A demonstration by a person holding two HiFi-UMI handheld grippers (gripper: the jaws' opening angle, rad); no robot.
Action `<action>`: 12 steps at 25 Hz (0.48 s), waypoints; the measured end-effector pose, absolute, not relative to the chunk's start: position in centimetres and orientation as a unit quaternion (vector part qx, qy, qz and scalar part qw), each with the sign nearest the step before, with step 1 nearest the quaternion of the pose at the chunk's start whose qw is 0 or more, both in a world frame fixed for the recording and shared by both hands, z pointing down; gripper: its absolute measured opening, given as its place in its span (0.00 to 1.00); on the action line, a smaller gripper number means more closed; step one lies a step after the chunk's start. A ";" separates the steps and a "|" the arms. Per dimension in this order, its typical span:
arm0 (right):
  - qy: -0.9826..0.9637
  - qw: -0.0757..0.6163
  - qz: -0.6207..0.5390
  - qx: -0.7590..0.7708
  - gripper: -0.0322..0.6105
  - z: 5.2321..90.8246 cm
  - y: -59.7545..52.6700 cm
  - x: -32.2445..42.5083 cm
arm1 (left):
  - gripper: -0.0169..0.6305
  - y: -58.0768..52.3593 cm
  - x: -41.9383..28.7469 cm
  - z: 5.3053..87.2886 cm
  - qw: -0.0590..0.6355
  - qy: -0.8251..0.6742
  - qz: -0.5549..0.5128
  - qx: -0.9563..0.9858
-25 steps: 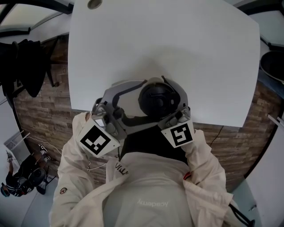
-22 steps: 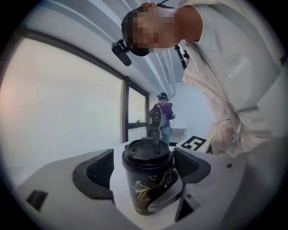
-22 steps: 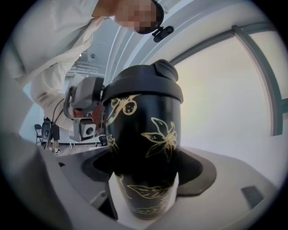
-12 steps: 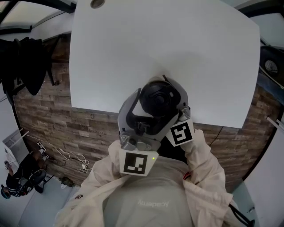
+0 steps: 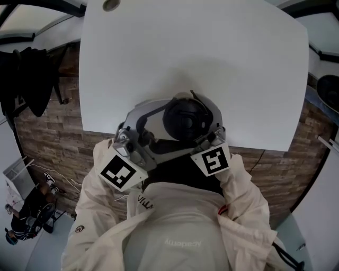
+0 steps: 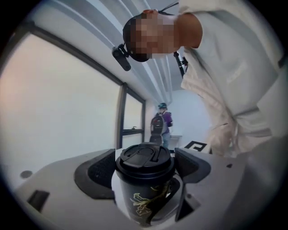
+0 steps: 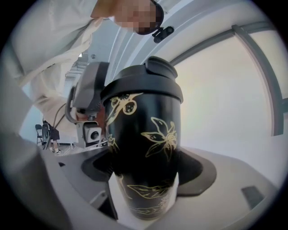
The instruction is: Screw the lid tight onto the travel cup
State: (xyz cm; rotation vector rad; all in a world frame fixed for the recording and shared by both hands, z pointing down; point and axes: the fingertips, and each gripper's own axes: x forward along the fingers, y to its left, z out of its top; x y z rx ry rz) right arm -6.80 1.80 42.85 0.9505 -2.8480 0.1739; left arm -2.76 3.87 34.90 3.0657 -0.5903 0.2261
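A black travel cup [image 7: 144, 143] with gold flower print stands upright between the pads of my right gripper [image 7: 144, 170], which is shut on its body. Its black lid [image 6: 145, 159] sits on top. My left gripper [image 6: 145, 167] comes in from the opposite side with both pads against the lid's rim. In the head view the lid [image 5: 185, 117] shows from above at the white table's near edge. There the left gripper [image 5: 177, 120] reaches in from the lower left, and the right gripper [image 5: 202, 132] from the lower right, its fingertips mostly hidden under the lid.
The white table [image 5: 212, 47] stretches away behind the cup, with a round grommet [image 5: 111, 5] at its far left corner. A dark garment [image 5: 32, 79] hangs to the left over the brick-patterned floor [image 5: 53, 143]. A person with a backpack [image 6: 159, 123] stands far off.
The left gripper swung round the lid from the left to below it half a second ago, and is back at the left now. The right gripper and cup stayed put.
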 end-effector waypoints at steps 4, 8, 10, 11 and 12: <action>-0.945 0.070 0.059 0.315 0.67 43.0 1.7 -6.8 | 0.66 3.6 -2.7 34.8 0.007 -0.116 0.077 0.990; -0.944 0.072 0.059 0.315 0.67 43.0 1.7 -6.7 | 0.66 3.6 -3.4 35.1 0.034 -0.164 0.088 0.982; -0.945 0.071 0.059 0.315 0.67 42.9 1.6 -6.8 | 0.66 3.8 -4.0 34.7 0.052 -0.217 0.080 0.972; -0.945 0.072 0.059 0.314 0.67 42.9 1.6 -6.8 | 0.66 3.8 -4.2 34.4 0.060 -0.250 0.074 0.964; -0.945 0.072 0.059 0.314 0.67 42.9 1.6 -6.8 | 0.66 3.7 -4.3 34.3 0.065 -0.287 0.069 0.953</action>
